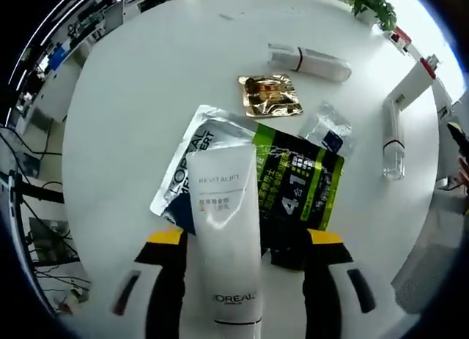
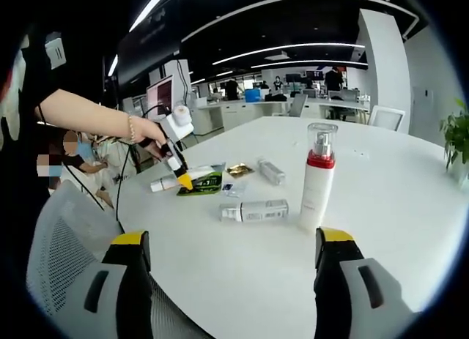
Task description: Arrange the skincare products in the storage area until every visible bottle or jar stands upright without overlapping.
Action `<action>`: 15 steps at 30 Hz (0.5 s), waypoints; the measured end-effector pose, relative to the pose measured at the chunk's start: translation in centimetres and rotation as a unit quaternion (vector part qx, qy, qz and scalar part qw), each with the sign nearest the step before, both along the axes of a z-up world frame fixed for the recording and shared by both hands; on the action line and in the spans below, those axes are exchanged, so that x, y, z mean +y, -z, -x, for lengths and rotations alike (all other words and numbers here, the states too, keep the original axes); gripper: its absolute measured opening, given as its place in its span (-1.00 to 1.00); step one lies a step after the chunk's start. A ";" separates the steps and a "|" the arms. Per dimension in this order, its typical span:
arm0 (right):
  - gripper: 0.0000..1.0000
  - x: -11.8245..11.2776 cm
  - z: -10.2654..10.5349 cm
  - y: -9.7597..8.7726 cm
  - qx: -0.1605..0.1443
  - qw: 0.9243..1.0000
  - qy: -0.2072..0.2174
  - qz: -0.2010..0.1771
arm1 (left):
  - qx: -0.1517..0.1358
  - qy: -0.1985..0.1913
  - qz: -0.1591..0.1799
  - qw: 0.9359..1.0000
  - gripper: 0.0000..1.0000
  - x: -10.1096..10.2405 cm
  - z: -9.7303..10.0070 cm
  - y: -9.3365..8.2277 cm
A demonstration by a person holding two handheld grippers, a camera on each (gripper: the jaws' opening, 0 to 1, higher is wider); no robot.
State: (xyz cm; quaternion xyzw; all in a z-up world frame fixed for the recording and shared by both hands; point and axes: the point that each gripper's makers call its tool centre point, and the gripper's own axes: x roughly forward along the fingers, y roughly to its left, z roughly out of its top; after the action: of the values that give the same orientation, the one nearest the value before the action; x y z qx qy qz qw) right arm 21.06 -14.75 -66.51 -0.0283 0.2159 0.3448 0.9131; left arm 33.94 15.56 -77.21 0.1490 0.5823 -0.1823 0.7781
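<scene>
A white L'Oreal Revitalift tube (image 1: 223,236) lies lengthwise between the jaws of my open left gripper (image 1: 245,238), with a gap on its right side. It overlaps a silver sachet (image 1: 187,170) and a green-black sachet (image 1: 300,181). In the right gripper view a hand holds that left gripper (image 2: 182,179) over the tube (image 2: 163,183). A white pump bottle with a red collar (image 2: 316,178) stands upright. A clear bottle (image 2: 254,211) and a small white bottle (image 2: 271,170) lie on their sides. My right gripper (image 2: 231,244) is open and holds nothing, near the table edge.
A gold sachet (image 1: 270,95) and a small clear sachet (image 1: 327,127) lie on the round white table (image 1: 146,83). A grey mesh chair (image 2: 66,251) stands at the near edge. A potted plant (image 1: 370,4) sits at the far rim. Office desks stand behind.
</scene>
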 end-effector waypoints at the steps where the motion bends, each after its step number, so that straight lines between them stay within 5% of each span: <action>1: 0.85 0.0 0.0 0.0 0.000 1.000 0.000 0.000 | 0.001 0.001 -0.001 1.000 0.30 -0.1 0.1 -0.1; 10: 0.84 0.1 0.1 0.0 0.002 1.000 -0.002 0.003 | 0.006 -0.020 0.010 1.000 -0.22 1.0 -0.5 -0.3; 15: 0.82 0.0 0.0 -0.1 0.000 1.000 0.000 0.003 | 0.001 -0.023 0.010 1.000 -0.24 0.5 -0.2 -0.2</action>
State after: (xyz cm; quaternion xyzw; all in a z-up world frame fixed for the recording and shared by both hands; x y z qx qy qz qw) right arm 21.04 -14.71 -66.42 -0.0313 0.2166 0.3439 0.9132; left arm 34.17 16.05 -76.97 0.1276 0.5844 -0.1700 0.7831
